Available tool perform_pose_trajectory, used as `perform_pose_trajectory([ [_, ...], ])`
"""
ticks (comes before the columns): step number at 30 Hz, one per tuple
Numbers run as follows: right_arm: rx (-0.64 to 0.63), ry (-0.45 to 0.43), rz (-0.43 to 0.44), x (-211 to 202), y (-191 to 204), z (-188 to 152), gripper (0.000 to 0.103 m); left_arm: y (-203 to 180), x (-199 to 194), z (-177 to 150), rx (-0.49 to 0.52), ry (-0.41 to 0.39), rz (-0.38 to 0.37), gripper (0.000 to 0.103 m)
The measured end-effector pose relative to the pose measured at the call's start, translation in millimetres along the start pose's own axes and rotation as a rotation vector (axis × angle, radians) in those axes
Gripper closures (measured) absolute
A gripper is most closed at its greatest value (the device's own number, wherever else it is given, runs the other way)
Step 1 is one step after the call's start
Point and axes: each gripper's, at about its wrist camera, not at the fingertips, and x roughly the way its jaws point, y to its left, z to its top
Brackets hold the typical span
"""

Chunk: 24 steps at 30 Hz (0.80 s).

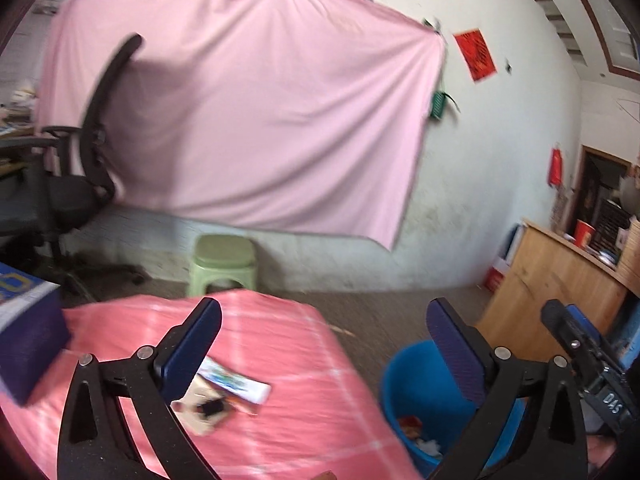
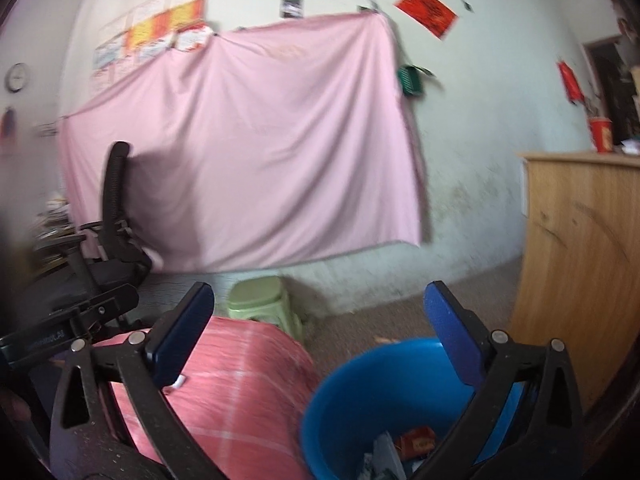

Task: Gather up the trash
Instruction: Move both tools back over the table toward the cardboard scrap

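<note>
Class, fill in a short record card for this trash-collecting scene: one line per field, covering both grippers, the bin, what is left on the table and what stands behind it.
left gripper: open, holding nothing
right gripper: open, holding nothing, above the bin
bin: blue bucket on the floor beside the table, some trash already inside
table: pink checked cloth
left on table: wrappers, blurred, near the left gripper
also on table: dark blue box at the left edge
background: green stool, black office chair, pink sheet on the wall
</note>
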Motion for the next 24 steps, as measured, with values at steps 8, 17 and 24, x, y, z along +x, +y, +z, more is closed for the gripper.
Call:
perform_pose_trajectory([
  [8, -0.076, -0.079, 0.130, -3, 49, 3, 0.000, 48, -36, 2, 0.008, -0.085, 0.131, 0.002],
  [17, -0.175, -0.067, 0.205, 11, 97, -12, 0.000, 92, -59, -17, 0.012, -0.144, 0.250, 0.002],
  [24, -0.221, -0.013, 0.249, 25, 118, -30, 0.000, 117, -53, -35, 0.007, -0.105, 0.279, 0.002],
])
